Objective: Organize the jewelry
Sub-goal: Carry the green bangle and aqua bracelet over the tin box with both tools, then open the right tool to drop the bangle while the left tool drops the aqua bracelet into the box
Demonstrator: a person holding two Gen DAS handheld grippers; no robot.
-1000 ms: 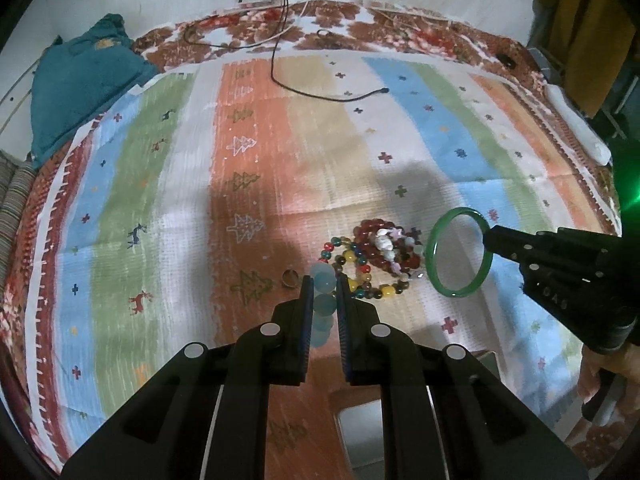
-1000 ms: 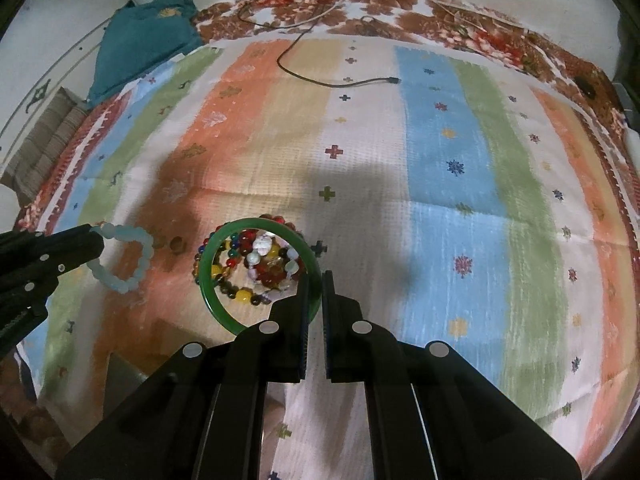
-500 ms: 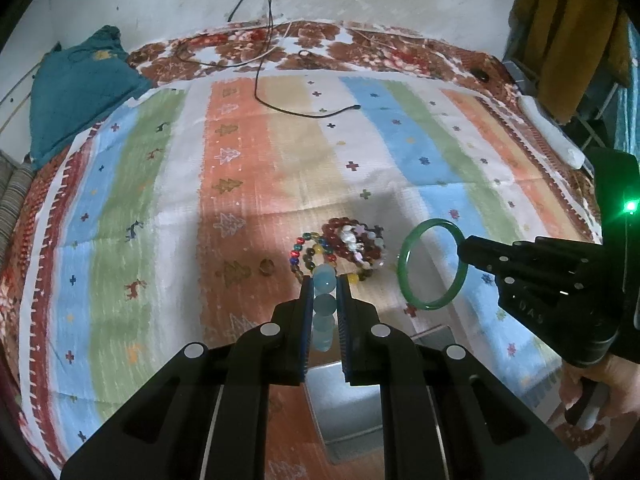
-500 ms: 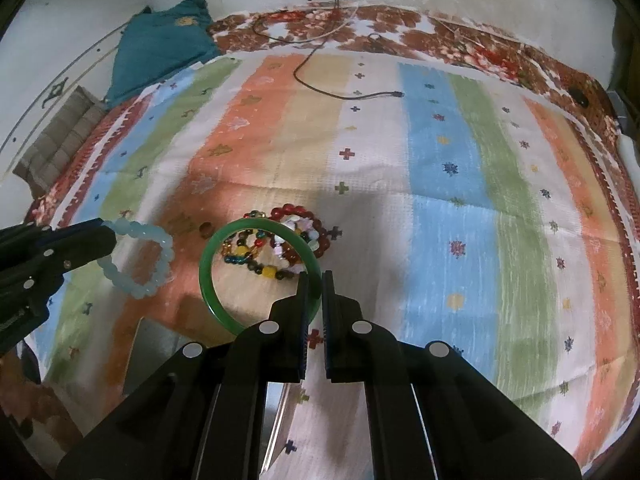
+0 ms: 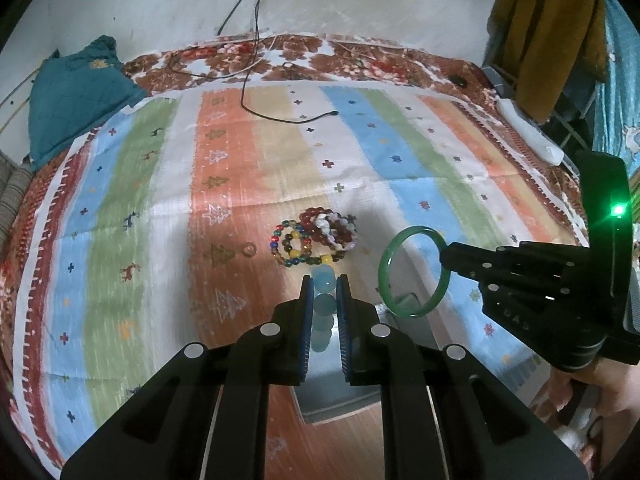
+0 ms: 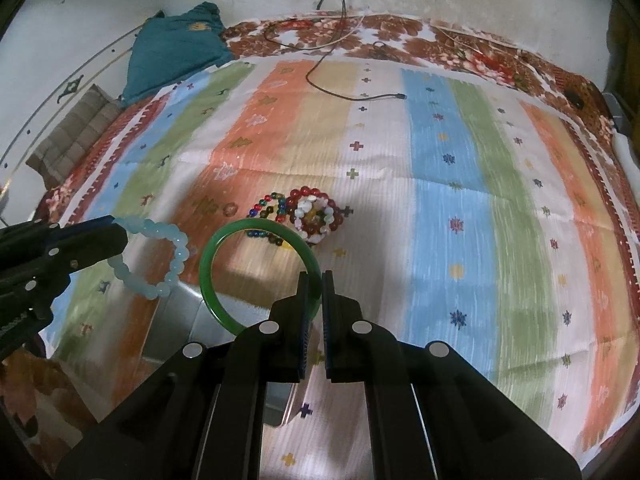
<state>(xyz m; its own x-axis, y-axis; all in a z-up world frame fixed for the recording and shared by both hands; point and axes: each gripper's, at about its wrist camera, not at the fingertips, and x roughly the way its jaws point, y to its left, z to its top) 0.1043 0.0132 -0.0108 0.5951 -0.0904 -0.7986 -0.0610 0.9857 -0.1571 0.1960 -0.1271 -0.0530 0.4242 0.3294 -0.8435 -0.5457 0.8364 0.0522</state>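
Observation:
My left gripper (image 5: 322,280) is shut on a pale blue bead bracelet (image 5: 323,305), which hangs as a loop (image 6: 160,256) in the right wrist view. My right gripper (image 6: 315,276) is shut on a green bangle (image 6: 224,304); the left wrist view shows that bangle (image 5: 414,272) held upright in the air. Both are lifted above a grey metal box (image 5: 340,392) near the front edge. On the striped cloth (image 5: 224,200) further back lie a multicoloured bead bracelet (image 5: 294,246), a dark red and white bead pile (image 5: 330,228) and a small ring (image 5: 249,249).
A teal cushion (image 5: 76,92) lies at the far left. A black cable (image 5: 280,116) trails over the cloth at the back. A yellow garment (image 5: 552,36) hangs at the right. A person's hand (image 5: 600,388) holds the right gripper's handle.
Both grippers have drawn back towards me and risen with their bracelets. The heap of beads on the cloth now lies further ahead, and the grey box has come into view below.

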